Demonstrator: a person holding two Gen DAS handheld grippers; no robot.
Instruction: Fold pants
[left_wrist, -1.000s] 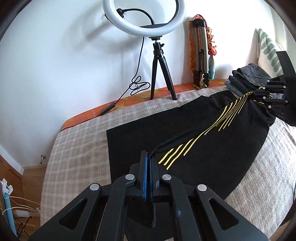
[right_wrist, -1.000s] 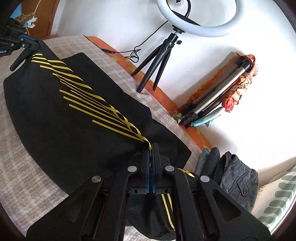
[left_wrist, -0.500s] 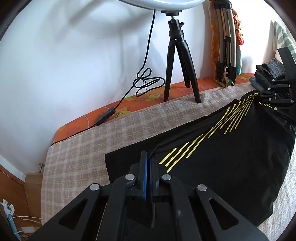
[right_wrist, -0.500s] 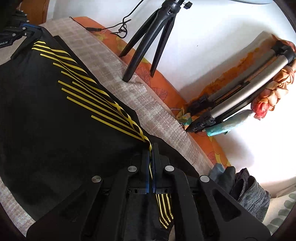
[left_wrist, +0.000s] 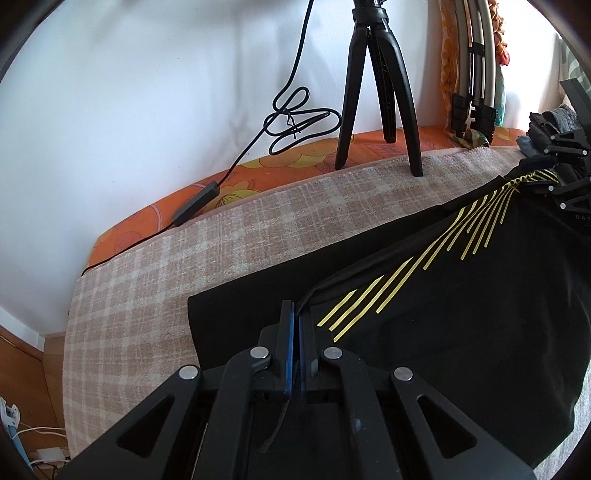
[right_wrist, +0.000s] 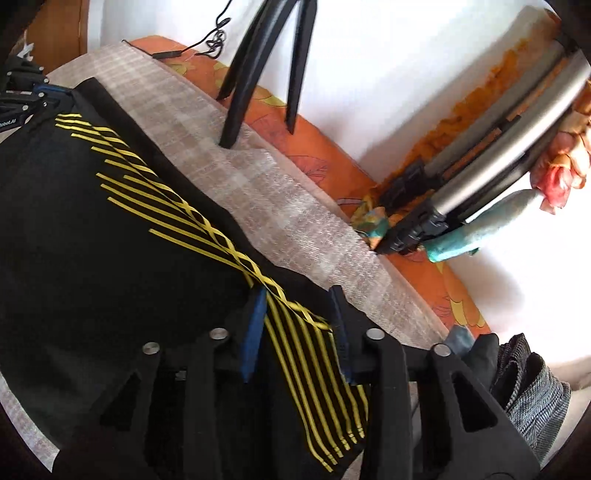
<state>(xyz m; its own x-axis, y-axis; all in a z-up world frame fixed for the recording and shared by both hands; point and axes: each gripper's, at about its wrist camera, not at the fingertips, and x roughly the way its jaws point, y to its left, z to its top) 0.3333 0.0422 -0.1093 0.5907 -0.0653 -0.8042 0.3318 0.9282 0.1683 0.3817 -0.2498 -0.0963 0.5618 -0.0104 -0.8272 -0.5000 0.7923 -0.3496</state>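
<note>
Across the left wrist view, the left gripper (left_wrist: 296, 325) pinches the black pants (left_wrist: 461, 306) at six o'clock on a checked blanket (left_wrist: 155, 295), while the right wrist view shows the right gripper (right_wrist: 297, 306), jaws spread apart, straddling their yellow stripes (right_wrist: 306, 354).

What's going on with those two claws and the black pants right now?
Left gripper shut on pants. Right gripper open, fabric between fingers. Tripod stands beyond, apart.
</note>
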